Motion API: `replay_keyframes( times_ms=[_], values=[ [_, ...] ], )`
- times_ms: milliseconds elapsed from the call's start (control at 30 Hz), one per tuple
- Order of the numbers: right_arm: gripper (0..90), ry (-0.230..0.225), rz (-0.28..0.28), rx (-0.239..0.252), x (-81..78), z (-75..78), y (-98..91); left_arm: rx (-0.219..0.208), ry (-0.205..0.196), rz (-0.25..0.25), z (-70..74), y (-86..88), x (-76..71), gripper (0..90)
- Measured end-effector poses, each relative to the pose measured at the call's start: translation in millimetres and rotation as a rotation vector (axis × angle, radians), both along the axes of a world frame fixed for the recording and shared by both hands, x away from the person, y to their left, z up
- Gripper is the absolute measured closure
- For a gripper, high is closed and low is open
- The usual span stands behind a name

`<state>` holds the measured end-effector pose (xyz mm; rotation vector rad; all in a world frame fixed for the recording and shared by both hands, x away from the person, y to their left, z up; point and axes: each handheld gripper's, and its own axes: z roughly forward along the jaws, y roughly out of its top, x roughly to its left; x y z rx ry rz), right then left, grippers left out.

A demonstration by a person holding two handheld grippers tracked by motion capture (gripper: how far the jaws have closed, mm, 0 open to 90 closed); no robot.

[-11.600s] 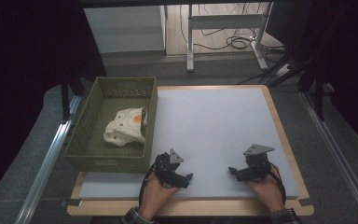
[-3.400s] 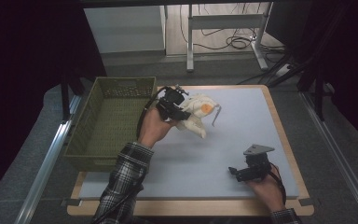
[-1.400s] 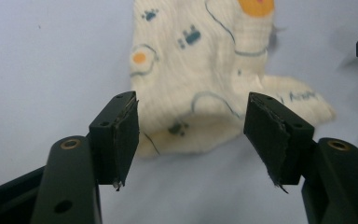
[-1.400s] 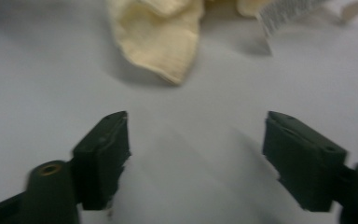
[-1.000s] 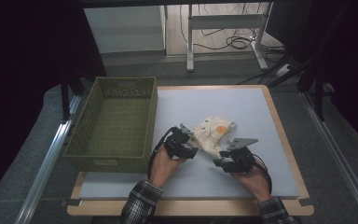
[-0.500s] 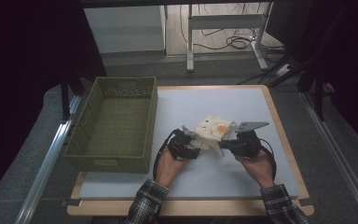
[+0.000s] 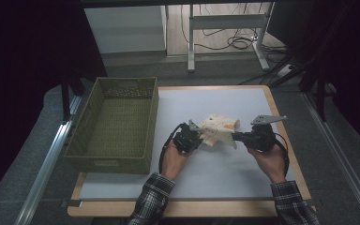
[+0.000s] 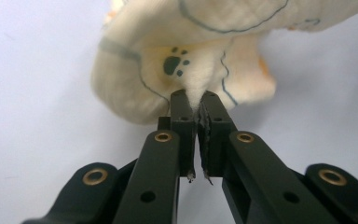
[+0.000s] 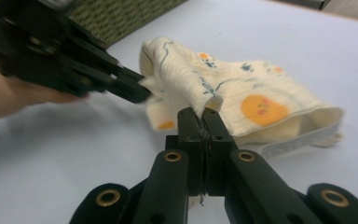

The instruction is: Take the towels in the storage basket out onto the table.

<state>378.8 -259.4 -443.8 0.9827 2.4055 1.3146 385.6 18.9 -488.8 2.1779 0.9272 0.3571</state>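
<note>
Jaws of the left gripper (image 8: 198, 100) are pinched tight on a fold of a cream cloth (image 7: 219, 128) printed with paw marks and orange spots, and the right gripper (image 9: 202, 116) is likewise clamped on another edge of it, so the cloth hangs bunched between the two. Both grippers sit over the middle of the white table top (image 7: 225, 173), the person's hands (image 7: 174, 157) reaching in from the near edge in plaid sleeves. Off to the left stands a green woven basket (image 7: 115, 124), apart from the cloth.
</note>
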Motion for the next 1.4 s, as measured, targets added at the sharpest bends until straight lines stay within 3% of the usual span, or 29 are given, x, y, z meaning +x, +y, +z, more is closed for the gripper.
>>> replay_keyframes(
  times_ms=[133,233,267,300,333,400,467,533,667,800,1033,1167,1233,1267,1333,1400],
  values=[
    [88.7,-0.039,-0.007,0.006,-3.9,21.7,-7.1,-0.019,-0.039,-0.011,40.1,15.2,-8.6,86.0],
    [88.7,-0.073,-0.033,0.007,-0.9,39.6,-8.8,-0.041,-0.09,0.01,68.5,23.2,-5.9,85.2],
    [88.5,-0.073,-0.047,0.003,2.7,43.2,-8.9,-0.039,-0.071,0.016,72.8,23.8,-0.2,83.0],
    [88.0,-0.068,-0.063,-0.007,7.6,43.7,-8.1,-0.018,-0.041,0.034,72.7,22.3,7.1,74.1],
    [86.0,-0.051,-0.08,-0.042,13.9,40.7,-7.1,0.026,-0.044,0.069,69.1,19.7,12.8,61.8],
    [75.3,-0.012,-0.117,-0.103,24.5,26.0,-6.6,0.087,-0.028,0.104,55.9,16.6,18.2,53.8],
    [67.2,0.025,-0.137,-0.108,27.0,10.3,-11.7,0.067,-0.012,0.1,40.5,16.9,15.2,46.3],
    [65.6,0.027,-0.157,-0.102,23.8,-0.2,-20.4,0.068,0.008,0.113,27.8,20.0,11.8,41.4],
    [64.3,0.046,-0.167,-0.084,17.0,-8.3,-34.1,0.03,0.035,0.12,17.4,27.9,2.4,40.4],
    [62.5,0.071,-0.132,-0.078,13.1,-20.3,-31.2,0.028,0.049,0.109,12.0,30.9,-7.9,41.1],
    [51.8,0.135,-0.117,-0.097,16.6,-54.6,-16.7,0.018,0.112,0.105,-16.5,26.3,-2.6,40.3],
    [51.4,0.154,-0.14,-0.096,21.5,-67.7,-13.3,-0.023,0.111,0.117,-29.6,26.0,8.1,48.5],
    [62.4,0.158,-0.14,-0.124,22.3,-73.7,-8.5,-0.036,0.102,0.107,-33.6,26.3,11.1,60.9],
    [71.4,0.126,-0.146,-0.139,20.9,-75.1,-6.4,-0.045,0.098,0.097,-34.9,26.5,11.7,69.1],
    [84.9,0.138,-0.131,-0.122,20.5,-76.5,-5.0,-0.053,0.086,0.083,-35.0,25.9,11.1,83.6],
    [87.8,0.134,-0.118,-0.12,19.7,-76.8,-4.1,-0.05,0.073,0.081,-31.3,25.9,9.4,87.7]
  ],
)
